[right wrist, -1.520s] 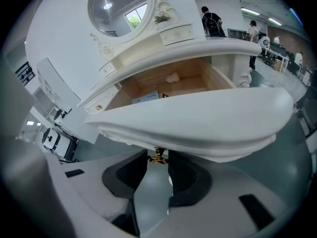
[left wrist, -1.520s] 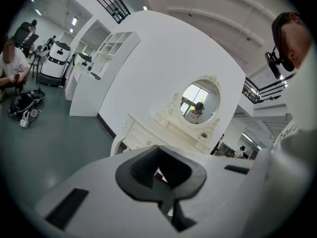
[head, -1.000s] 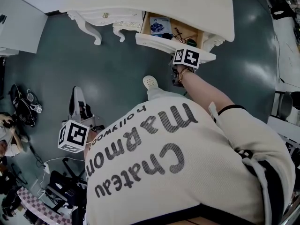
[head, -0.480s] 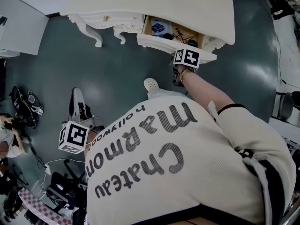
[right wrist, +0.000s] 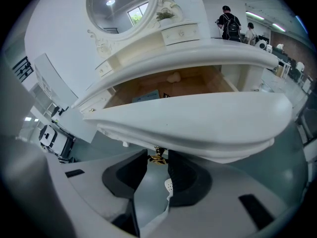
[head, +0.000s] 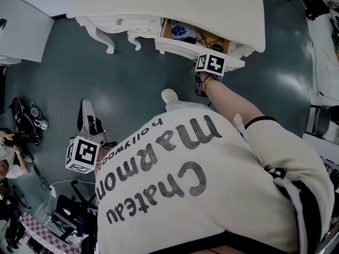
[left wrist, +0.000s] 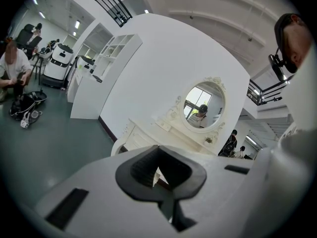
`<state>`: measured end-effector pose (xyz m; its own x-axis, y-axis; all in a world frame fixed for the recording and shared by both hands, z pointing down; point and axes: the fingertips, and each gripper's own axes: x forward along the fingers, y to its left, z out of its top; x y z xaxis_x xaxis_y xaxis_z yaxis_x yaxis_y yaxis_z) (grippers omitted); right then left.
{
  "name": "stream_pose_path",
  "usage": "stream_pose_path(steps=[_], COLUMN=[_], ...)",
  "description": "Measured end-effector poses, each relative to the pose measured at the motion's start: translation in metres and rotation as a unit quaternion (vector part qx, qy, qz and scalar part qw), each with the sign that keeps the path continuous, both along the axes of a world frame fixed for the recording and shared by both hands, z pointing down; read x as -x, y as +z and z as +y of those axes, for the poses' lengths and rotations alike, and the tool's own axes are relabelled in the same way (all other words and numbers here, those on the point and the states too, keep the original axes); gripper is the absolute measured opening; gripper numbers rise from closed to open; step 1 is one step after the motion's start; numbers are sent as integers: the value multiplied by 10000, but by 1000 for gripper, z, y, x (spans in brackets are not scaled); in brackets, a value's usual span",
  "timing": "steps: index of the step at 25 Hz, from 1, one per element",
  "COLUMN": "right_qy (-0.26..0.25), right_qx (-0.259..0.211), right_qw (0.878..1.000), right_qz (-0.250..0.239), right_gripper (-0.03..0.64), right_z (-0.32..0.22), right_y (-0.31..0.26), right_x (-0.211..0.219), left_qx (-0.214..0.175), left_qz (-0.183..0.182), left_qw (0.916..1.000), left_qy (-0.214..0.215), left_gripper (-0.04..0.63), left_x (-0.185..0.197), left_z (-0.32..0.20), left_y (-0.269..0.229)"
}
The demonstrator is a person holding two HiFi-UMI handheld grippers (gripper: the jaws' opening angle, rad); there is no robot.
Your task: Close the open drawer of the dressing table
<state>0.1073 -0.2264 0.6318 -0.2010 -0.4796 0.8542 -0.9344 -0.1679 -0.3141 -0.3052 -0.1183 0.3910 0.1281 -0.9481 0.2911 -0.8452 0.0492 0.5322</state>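
The white dressing table (head: 159, 4) stands at the top of the head view, its drawer (head: 180, 47) pulled partly out. A blue packet (head: 183, 30) and dark cables (head: 204, 37) lie inside the drawer. My right gripper (head: 207, 62) is at the drawer front (right wrist: 198, 118). It is shut on the small brass handle (right wrist: 157, 157), which sits between the black pads (right wrist: 185, 175). My left gripper (head: 83, 153) hangs low at my left side, away from the table. Its jaws (left wrist: 157, 170) are shut with nothing held, pointing toward the table's oval mirror (left wrist: 203, 105).
My white shoe (head: 169, 94) stands on the grey-green floor just below the drawer. A white cabinet (head: 21, 25) is at the left. Black bags and cables (head: 26, 118) and a floor device (head: 90, 120) lie lower left. People sit and stand around the room.
The drawer has slid slightly further in under the table top, and less of its inside shows. The right gripper has gone with it. The left gripper has stayed in place.
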Motion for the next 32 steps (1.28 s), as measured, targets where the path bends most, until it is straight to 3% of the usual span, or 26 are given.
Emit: stream_pose_path(steps=[32], right_qy=[-102], right_qx=[-287], right_qw=[9994], right_qz=[173], right_gripper=[149], right_z=[-33], right_y=[-3], right_x=[-10], left_qx=[102], left_qz=[8], left_qw=[9999], left_qy=[5], left_gripper=[8], left_x=[-7], left_z=[-27], left_y=[5])
